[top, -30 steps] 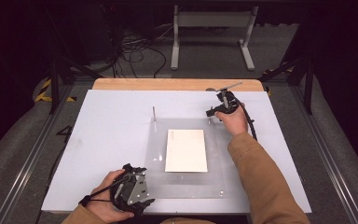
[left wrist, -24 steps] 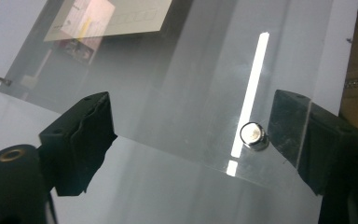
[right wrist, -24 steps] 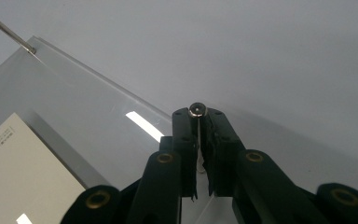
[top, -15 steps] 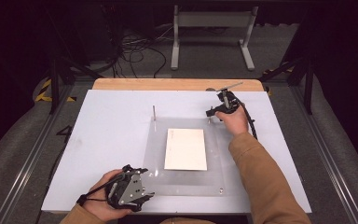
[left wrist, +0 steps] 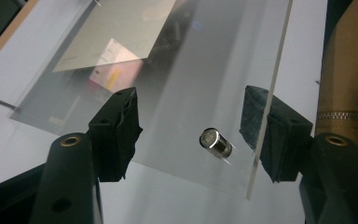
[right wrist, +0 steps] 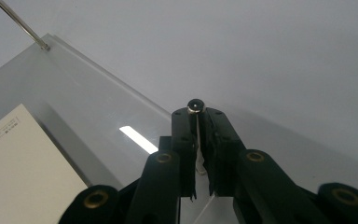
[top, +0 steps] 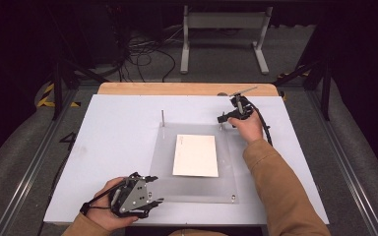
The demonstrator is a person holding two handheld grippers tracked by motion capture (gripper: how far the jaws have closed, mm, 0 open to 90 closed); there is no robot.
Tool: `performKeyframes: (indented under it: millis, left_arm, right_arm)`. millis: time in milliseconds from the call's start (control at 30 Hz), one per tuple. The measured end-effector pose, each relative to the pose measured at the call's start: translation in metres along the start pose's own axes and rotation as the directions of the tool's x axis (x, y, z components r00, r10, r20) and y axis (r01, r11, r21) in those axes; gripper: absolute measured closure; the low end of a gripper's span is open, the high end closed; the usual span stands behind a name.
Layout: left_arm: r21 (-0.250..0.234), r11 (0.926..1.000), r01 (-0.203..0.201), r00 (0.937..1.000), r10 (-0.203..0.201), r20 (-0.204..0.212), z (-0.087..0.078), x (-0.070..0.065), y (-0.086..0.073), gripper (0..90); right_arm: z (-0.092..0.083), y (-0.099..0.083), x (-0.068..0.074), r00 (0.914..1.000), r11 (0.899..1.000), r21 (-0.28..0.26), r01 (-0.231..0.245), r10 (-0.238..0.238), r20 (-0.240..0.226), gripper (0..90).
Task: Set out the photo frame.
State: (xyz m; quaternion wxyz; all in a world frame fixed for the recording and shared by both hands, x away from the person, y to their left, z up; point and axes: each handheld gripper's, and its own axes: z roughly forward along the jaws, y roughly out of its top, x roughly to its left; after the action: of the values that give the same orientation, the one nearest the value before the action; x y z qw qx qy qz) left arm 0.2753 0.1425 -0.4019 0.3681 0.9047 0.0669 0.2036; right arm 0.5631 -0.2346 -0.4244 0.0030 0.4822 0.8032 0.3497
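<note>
Two hand-held black grippers work over a white table (top: 103, 147) with a clear square acrylic plate (top: 197, 189) lying flat at its middle. A cream rectangular paper sheet (top: 195, 155) rests at the plate's centre, well apart from both tools. A thin upright metal pin (top: 163, 118) stands at the plate's 11 o'clock corner.

At the plate's 1 o'clock corner, the right gripper (top: 222, 119) has its jaws drawn together on a second thin metal pin (right wrist: 195, 106), whose rounded head pokes up just past the tips in the right gripper view; the shaft itself is mostly hidden, so the clamping looks firm but I can only judge by the narrow slit.

At 7 o'clock, the left gripper (top: 155, 191) sits beside the plate's near edge, jaws spread wide and empty. Between them, in the left gripper view, a short silver cylindrical stud (left wrist: 216, 142) stands on the plate near its corner.
</note>
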Motion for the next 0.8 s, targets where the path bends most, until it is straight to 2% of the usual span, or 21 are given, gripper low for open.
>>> performKeyframes:
  millis: [67, 167, 200, 233, 300, 367, 433, 500, 567, 600, 700, 800]
  left_arm:
    - [0.000, 1.0000, 0.005, 1.0000, -0.005, 0.002, -0.001, 0.001, 0.000, 38.4]
    - [0.005, 1.0000, -0.004, 1.0000, 0.004, 0.006, -0.001, 0.003, 0.000, 38.3]
    - [0.003, 1.0000, 0.006, 1.0000, -0.006, 0.005, -0.001, 0.002, 0.000, 38.3]
    - [0.005, 1.0000, 0.004, 1.0000, -0.004, 0.003, -0.001, 0.002, 0.000, 38.3]
    - [0.001, 1.0000, 0.006, 1.0000, -0.006, 0.001, -0.002, 0.003, 0.001, 38.7]
    - [-0.002, 0.9999, 0.011, 0.9999, -0.011, 0.001, -0.003, 0.004, 0.001, 39.2]
    - [-0.010, 0.9998, 0.017, 0.9998, -0.017, 0.009, -0.004, 0.005, 0.002, 39.2]
    - [-0.018, 0.9994, 0.028, 0.9995, -0.028, 0.012, -0.006, 0.008, 0.003, 39.2]
    - [-0.042, 0.9984, 0.039, 0.9992, -0.038, 0.015, -0.008, 0.011, 0.004, 39.8]
    - [-0.053, 0.9977, 0.043, 0.9990, -0.042, 0.017, -0.010, 0.013, 0.005, 40.5]
    - [-0.084, 0.9943, 0.065, 0.9976, -0.063, 0.027, -0.013, 0.018, 0.007, 42.1]
    - [-0.108, 0.9894, 0.097, 0.9949, -0.093, 0.037, -0.016, 0.023, 0.009, 42.0]
  right_arm:
    - [0.000, 0.000, 0.000, 0.9999, 1.000, -0.004, 0.013, -0.013, -0.005, 82.2]
    - [-0.001, -0.003, -0.004, 0.9994, 1.000, -0.023, -0.003, 0.002, -0.034, 80.1]
    - [-0.003, -0.004, -0.004, 0.9993, 1.000, -0.028, -0.006, 0.005, -0.038, 79.1]
    - [-0.005, -0.005, -0.003, 0.9992, 0.999, -0.041, 0.004, -0.006, -0.041, 76.6]
    - [-0.011, -0.007, -0.002, 0.9990, 0.996, -0.083, 0.023, -0.026, -0.035, 71.1]
    - [-0.019, -0.011, -0.002, 0.9991, 0.994, -0.108, 0.016, -0.020, -0.037, 64.2]
    - [-0.026, -0.015, -0.002, 0.9997, 0.994, -0.110, 0.026, -0.026, 0.002, 59.3]
    - [-0.038, -0.022, 0.000, 0.9964, 0.988, -0.137, 0.073, -0.067, 0.053, 57.2]
    - [-0.047, -0.028, 0.002, 0.9952, 0.983, -0.161, 0.090, -0.083, 0.053, 56.0]
    - [-0.056, -0.034, 0.004, 0.9928, 0.974, -0.197, 0.116, -0.108, 0.053, 54.5]
    - [-0.071, -0.047, 0.009, 0.9871, 0.953, -0.257, 0.160, -0.154, 0.043, 52.9]
    - [-0.083, -0.059, 0.014, 0.9776, 0.937, -0.281, 0.210, -0.205, 0.047, 52.9]
